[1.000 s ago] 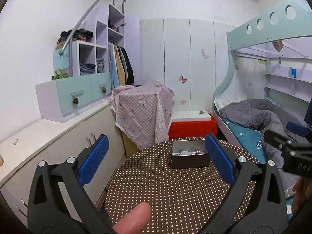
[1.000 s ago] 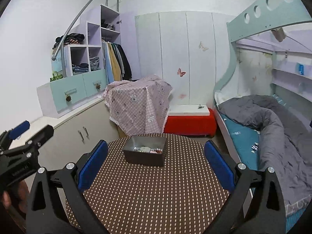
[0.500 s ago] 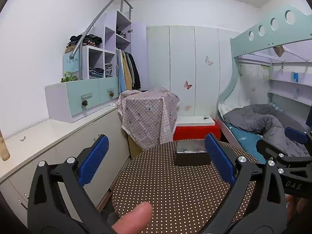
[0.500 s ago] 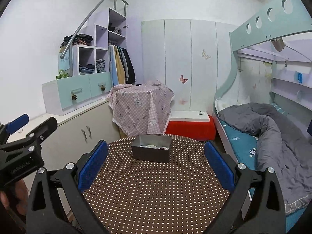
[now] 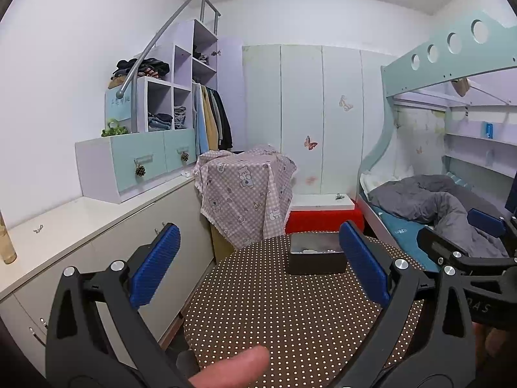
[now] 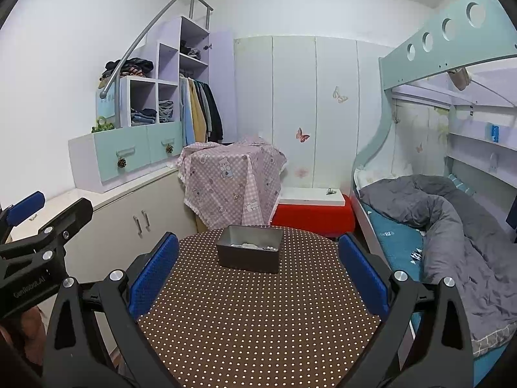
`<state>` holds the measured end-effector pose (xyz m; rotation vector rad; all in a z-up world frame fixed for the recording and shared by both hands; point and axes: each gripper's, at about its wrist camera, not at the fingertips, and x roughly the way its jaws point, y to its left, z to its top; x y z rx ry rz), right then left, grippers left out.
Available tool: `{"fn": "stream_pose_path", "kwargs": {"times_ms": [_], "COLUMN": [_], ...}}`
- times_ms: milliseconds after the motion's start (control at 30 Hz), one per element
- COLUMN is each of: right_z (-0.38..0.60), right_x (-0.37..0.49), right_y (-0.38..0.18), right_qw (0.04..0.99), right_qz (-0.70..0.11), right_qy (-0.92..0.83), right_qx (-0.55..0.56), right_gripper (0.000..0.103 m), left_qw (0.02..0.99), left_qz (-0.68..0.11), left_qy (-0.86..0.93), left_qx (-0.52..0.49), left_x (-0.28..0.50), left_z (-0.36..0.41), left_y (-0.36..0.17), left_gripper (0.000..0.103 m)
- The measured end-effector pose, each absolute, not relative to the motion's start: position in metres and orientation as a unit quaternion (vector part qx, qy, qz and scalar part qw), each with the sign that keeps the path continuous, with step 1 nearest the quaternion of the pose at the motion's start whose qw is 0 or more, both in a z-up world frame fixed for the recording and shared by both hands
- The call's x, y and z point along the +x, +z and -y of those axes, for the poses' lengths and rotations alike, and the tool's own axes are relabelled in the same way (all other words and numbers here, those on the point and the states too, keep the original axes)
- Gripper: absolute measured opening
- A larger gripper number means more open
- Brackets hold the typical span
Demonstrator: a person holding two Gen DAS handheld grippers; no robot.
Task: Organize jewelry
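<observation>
**Two open grippers wait above a dotted surface with a box of jewelry**

Left wrist view: The left gripper (image 5: 260, 270) is spread wide, and nothing is between its blue pads (image 5: 155, 270). A fingertip (image 5: 237, 368) pokes in at the bottom. Below is a round surface (image 5: 290, 317) with a brown cloth full of white dots. A dark box (image 5: 315, 260) sits at the far edge of it, near the right blue pad. Small pale jewelry (image 5: 311, 251) lies inside the box. The right gripper (image 5: 458, 236) shows at the right side.

Right wrist view: The right gripper (image 6: 258, 273) is also spread wide and holds nothing. The box (image 6: 248, 253) sits at the far end of the surface (image 6: 258, 317), between the two pads and well apart from them. The jewelry (image 6: 250, 245) looks like small white and silver bits, too small to tell apart. The left gripper (image 6: 48, 213) shows at the left side. A bed (image 6: 429, 226) with a grey blanket is on the right.
</observation>
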<state>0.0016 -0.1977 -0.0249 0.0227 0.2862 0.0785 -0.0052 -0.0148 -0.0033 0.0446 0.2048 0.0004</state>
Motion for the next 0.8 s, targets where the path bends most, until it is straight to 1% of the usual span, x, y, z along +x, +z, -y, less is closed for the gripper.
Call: {"fn": "stream_pose_path", "kwargs": {"times_ms": [433,800], "right_z": [0.1975,0.1965], "right_x": [-0.0011,-0.0007], "right_y": [-0.0238,-0.0233], "right_qw": [0.989,0.989], "right_qz": [-0.141,-0.141], "right_qy": [0.04,0.04], "right_qx": [0.013,0.018], "right_gripper": [0.095,0.095], "left_qw": [0.996,0.995], "left_qz": [-0.091,-0.099], "left_qy": [-0.002,0.011], "left_qx": [0.02,0.021], "left_x": [-0.0058,-0.0004], "left_z": [0.0154,0.0163], "left_y": [-0.0019,-0.004], "left_gripper": [0.097,0.097]}}
